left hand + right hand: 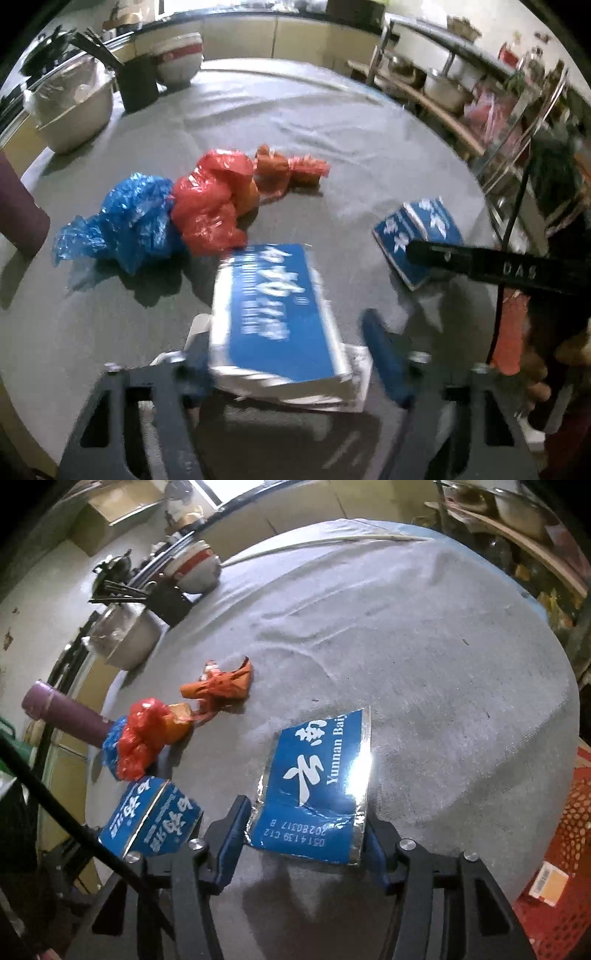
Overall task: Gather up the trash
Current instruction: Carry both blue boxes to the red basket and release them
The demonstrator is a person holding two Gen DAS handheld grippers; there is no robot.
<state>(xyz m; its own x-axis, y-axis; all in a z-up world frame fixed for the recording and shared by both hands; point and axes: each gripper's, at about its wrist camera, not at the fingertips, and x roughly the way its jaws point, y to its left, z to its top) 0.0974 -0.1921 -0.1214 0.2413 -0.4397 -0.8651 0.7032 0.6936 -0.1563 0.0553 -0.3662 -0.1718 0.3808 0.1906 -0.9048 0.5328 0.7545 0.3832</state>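
Blue-and-silver carton [280,314] sits between the left tool [291,350] fingers, lifted off the grey cloth of the counter [314,110]; left finger hidden behind the carton, right finger [384,354] stands apart from its edge, so the jaws are spread, not pressing. View blurred. Right tool [303,834] pinches a flattened blue foil wrapper [317,775] at its near edge, both pads touching the sides. Further trash on the counter: blue plastic bag [122,221] touching a red plastic bag [210,203], orange wrapper scraps [291,166] just beyond them. Steel basin [74,107], black utensil holder [138,85] and a red-banded bowl [179,59] at the far left edge.
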